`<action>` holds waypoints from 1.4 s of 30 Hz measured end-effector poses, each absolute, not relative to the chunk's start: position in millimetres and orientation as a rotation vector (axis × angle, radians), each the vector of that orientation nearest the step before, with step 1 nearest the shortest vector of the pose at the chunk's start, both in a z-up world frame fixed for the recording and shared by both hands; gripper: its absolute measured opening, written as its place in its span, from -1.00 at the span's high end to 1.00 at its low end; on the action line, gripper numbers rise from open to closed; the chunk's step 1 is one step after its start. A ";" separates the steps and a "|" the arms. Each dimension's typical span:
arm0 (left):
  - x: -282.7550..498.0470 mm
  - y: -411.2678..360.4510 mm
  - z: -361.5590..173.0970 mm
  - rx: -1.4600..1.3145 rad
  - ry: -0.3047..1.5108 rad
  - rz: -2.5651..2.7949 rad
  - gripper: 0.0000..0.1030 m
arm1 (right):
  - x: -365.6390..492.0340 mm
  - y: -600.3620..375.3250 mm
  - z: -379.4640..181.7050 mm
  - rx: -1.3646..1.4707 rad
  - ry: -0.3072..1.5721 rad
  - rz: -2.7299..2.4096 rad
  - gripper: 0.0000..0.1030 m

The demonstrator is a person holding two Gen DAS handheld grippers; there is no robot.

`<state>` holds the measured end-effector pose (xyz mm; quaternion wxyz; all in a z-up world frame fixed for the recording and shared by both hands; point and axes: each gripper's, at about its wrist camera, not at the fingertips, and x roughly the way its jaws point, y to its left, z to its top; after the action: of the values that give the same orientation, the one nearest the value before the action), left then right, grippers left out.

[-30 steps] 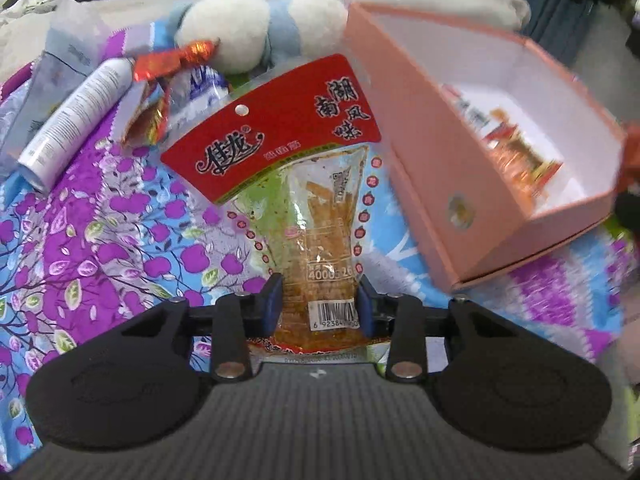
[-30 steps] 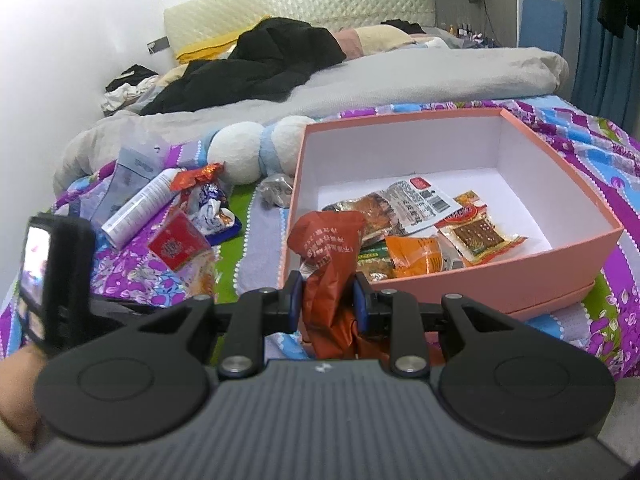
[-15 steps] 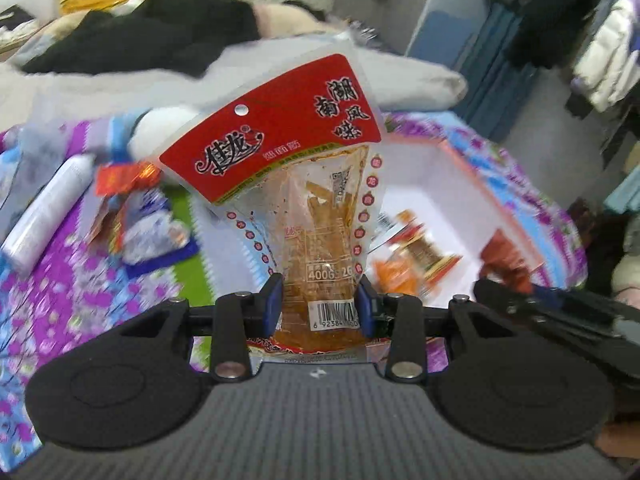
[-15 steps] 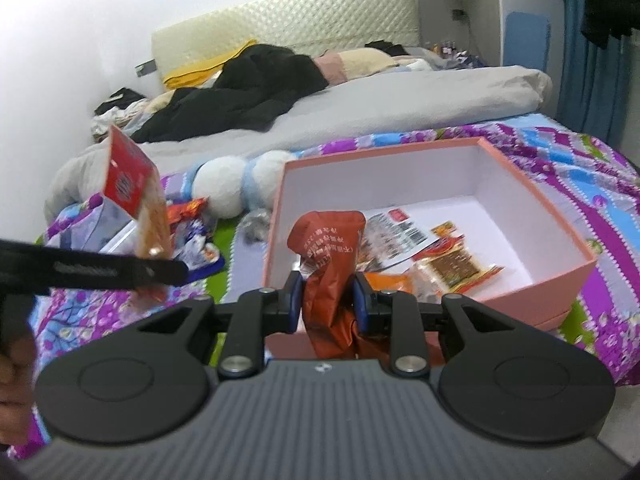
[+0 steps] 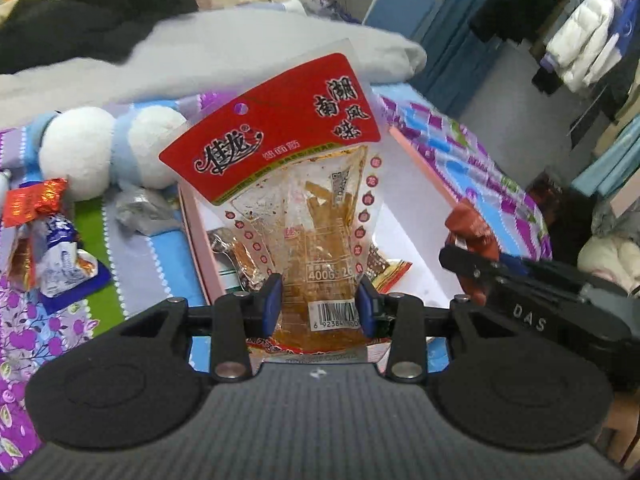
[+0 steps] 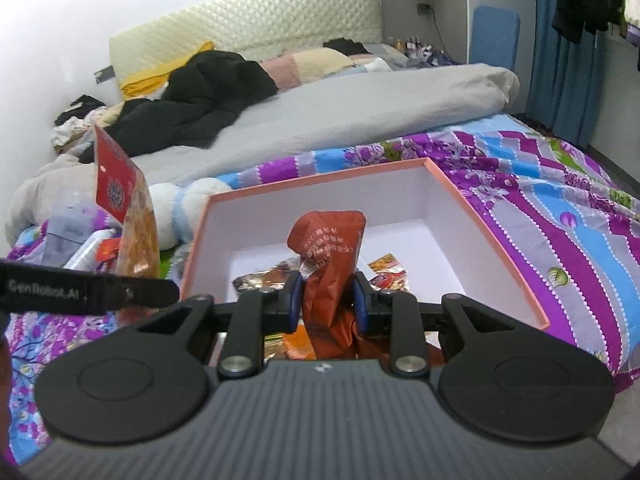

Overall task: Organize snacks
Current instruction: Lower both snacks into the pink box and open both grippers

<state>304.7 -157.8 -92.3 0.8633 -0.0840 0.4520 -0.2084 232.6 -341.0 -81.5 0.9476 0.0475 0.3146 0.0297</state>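
The left claw point(image 5: 319, 295) is clenched on a clear, red-topped packet of spicy strips point(image 5: 310, 216), held upright above the near edge of the pink box point(image 6: 486, 236); the right claw point(image 6: 327, 295) grips a crumpled brown snack pouch point(image 6: 329, 256) over the box interior; the box sits on a purple floral bedspread point(image 6: 560, 232), loose snacks inside it, a white plush toy point(image 5: 108, 148) beside it.

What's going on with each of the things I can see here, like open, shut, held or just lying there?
Left gripper: shut on the clear snack pouch.
Clear snack pouch: held upright.
Right gripper: shut on the brown packet.
Brown packet: held, crumpled.
Pink box: open, snacks inside.
Plush toy: lying on the bedspread.
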 end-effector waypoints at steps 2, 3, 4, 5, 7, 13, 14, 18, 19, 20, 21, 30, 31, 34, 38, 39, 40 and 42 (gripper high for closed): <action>315.3 -161.0 -100.8 -0.181 0.971 -0.439 0.15 | 243.6 -344.0 -87.0 0.092 0.663 0.056 0.42; 319.8 -163.2 -104.1 -0.182 0.980 -0.442 0.14 | 248.0 -346.1 -90.1 0.092 0.672 0.055 0.42; 323.9 -165.3 -107.5 -0.182 0.988 -0.445 0.14 | 253.1 -347.4 -93.7 0.092 0.683 0.056 0.42; 328.0 -165.9 -111.9 -0.182 0.994 -0.449 0.14 | 257.1 -348.3 -96.9 0.093 0.694 0.058 0.42; 331.6 -168.3 -120.4 -0.179 1.000 -0.456 0.14 | 265.1 -349.1 -104.4 0.097 0.712 0.061 0.42; 349.7 -167.3 -145.1 -0.167 1.027 -0.448 0.14 | 282.9 -350.2 -132.6 0.119 0.757 0.054 0.40; 352.4 -166.1 -148.1 -0.169 1.033 -0.448 0.14 | 285.0 -350.4 -136.4 0.120 0.762 0.050 0.40; 361.3 -167.4 -151.7 -0.168 1.033 -0.442 -0.03 | 292.6 -353.3 -146.2 0.132 0.777 0.044 0.38; 363.1 -168.2 -151.5 -0.172 1.033 -0.441 -0.23 | 293.0 -354.4 -146.1 0.139 0.775 0.047 0.36; 364.6 -169.0 -151.2 -0.178 1.036 -0.442 -0.48 | 293.5 -355.8 -145.6 0.146 0.775 0.051 0.36; 362.8 -170.3 -149.2 -0.180 1.033 -0.446 -0.53 | 294.1 -356.6 -144.9 0.150 0.778 0.054 0.24; 327.6 -162.2 -107.0 -0.189 0.927 -0.436 -0.53 | 270.9 -358.7 -120.2 0.158 0.714 0.059 -0.12; 321.3 -160.1 -100.8 -0.191 0.918 -0.432 -0.53 | 266.3 -357.7 -116.0 0.157 0.703 0.063 -0.12; 300.0 -152.6 -82.7 -0.183 0.881 -0.423 -0.53 | 251.5 -353.1 -101.8 0.163 0.668 0.075 -0.12; 271.2 -138.7 -61.1 -0.171 0.833 -0.393 -0.54 | 230.3 -342.4 -83.2 0.165 0.624 0.105 -0.12; 263.7 -134.1 -56.1 -0.172 0.820 -0.385 -0.55 | 226.3 -339.6 -79.4 0.162 0.615 0.111 -0.12; 255.5 -129.1 -51.1 -0.172 0.805 -0.375 -0.56 | 220.9 -336.2 -75.2 0.158 0.605 0.119 -0.12; 240.6 -119.7 -43.0 -0.168 0.781 -0.354 -0.59 | 209.7 -329.0 -67.1 0.149 0.583 0.138 -0.12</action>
<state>240.6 -119.7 -43.0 0.9061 -0.0812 0.3782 -0.1716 209.7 -329.0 -67.1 0.9527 0.0734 0.2868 0.0678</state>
